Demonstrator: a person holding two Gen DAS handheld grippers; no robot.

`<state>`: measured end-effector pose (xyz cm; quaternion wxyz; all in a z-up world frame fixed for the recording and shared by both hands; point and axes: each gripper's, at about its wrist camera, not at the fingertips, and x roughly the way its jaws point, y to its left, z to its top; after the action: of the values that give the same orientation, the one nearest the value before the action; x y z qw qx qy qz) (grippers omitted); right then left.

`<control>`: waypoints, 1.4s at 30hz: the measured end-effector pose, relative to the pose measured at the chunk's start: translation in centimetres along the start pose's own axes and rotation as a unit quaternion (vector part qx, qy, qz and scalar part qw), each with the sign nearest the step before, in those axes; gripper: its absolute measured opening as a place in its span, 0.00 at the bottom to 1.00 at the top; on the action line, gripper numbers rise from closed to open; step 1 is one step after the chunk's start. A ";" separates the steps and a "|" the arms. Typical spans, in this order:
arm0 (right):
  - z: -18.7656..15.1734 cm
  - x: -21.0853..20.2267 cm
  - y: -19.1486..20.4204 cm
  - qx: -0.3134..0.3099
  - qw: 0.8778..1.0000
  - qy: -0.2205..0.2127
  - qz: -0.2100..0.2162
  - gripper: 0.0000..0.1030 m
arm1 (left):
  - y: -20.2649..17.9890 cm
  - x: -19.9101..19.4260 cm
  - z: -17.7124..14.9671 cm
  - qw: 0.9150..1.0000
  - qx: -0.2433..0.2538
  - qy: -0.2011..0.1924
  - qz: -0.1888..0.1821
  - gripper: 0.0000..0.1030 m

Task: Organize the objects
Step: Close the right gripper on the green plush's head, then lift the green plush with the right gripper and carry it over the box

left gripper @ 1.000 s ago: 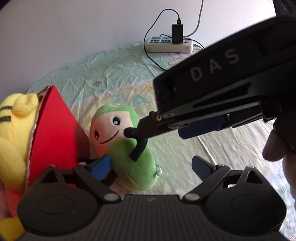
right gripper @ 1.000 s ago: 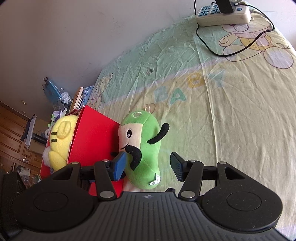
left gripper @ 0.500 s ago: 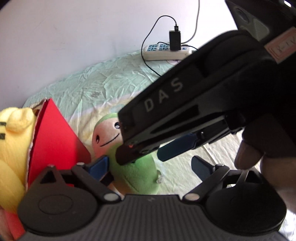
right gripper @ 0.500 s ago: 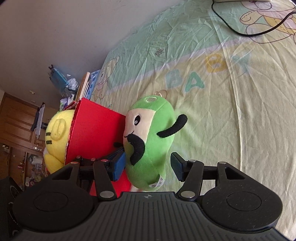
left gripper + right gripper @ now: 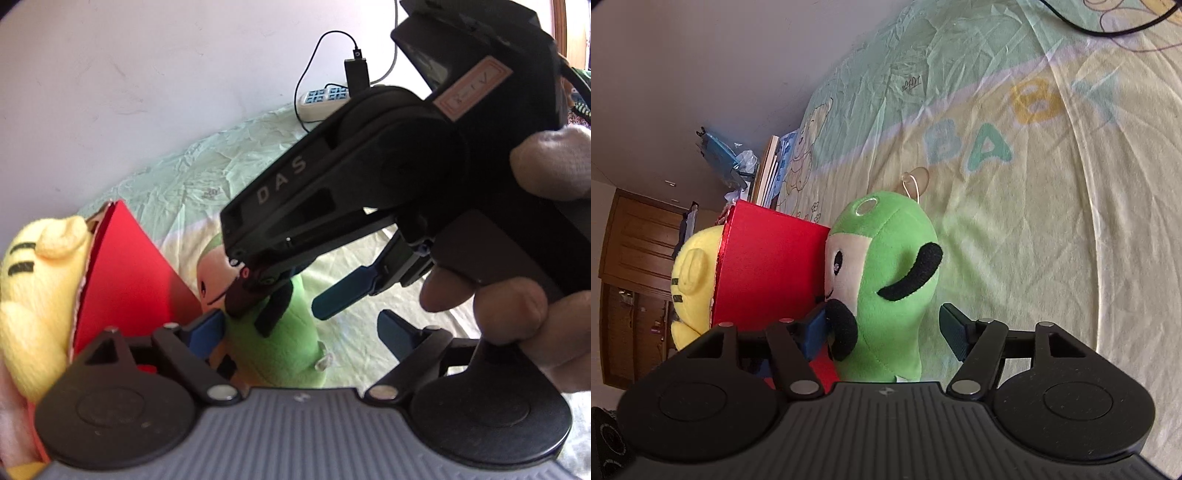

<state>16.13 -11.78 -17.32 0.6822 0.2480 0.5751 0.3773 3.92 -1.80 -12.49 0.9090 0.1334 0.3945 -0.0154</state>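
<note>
A green plush toy (image 5: 886,280) with a cream face and black arms lies on the bed against a red box (image 5: 768,269). A yellow plush (image 5: 690,280) sits in the box. My right gripper (image 5: 882,332) is open, its fingers on either side of the green plush's lower body. In the left wrist view the green plush (image 5: 284,347) is partly hidden behind the right gripper (image 5: 295,295), which crosses the frame. My left gripper (image 5: 299,332) is open, close to the plush, beside the red box (image 5: 125,280) and yellow plush (image 5: 33,295).
The bed sheet (image 5: 1052,192) is pale yellow-green with a "BABY" print. A white power strip (image 5: 325,101) with black cables lies at the far edge by the wall. Books and clutter (image 5: 768,166) stand beyond the box. A wooden cabinet (image 5: 631,280) is at the left.
My right gripper has moved in closer, so its fingers now straddle the green plush. In the left wrist view the right gripper has swung further across and covers more of the plush.
</note>
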 end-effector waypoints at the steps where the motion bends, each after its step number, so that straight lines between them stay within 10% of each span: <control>1: 0.0 0.0 -0.3 0.008 1.000 0.003 0.013 0.59 | 0.0 0.0 0.0 1.000 0.001 0.001 0.000 0.88; 17: -2.6 -4.3 -0.2 -0.014 1.000 -0.014 -0.005 0.45 | 0.8 -2.6 -1.0 0.996 -0.028 0.013 -0.089 0.92; 29: -7.6 -6.2 -1.3 0.025 0.999 -0.022 -0.019 0.46 | 0.6 -1.9 -2.7 0.972 -0.089 0.060 -0.208 0.94; 42: -11.5 -7.6 0.0 0.029 0.998 -0.043 -0.031 0.46 | -0.7 -3.4 -3.5 0.966 -0.086 0.076 -0.232 0.86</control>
<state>4.55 -18.96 -15.21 0.7101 0.2658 0.5632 0.3284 -1.07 -1.81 -12.48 0.8562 -0.0393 0.4822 -0.1816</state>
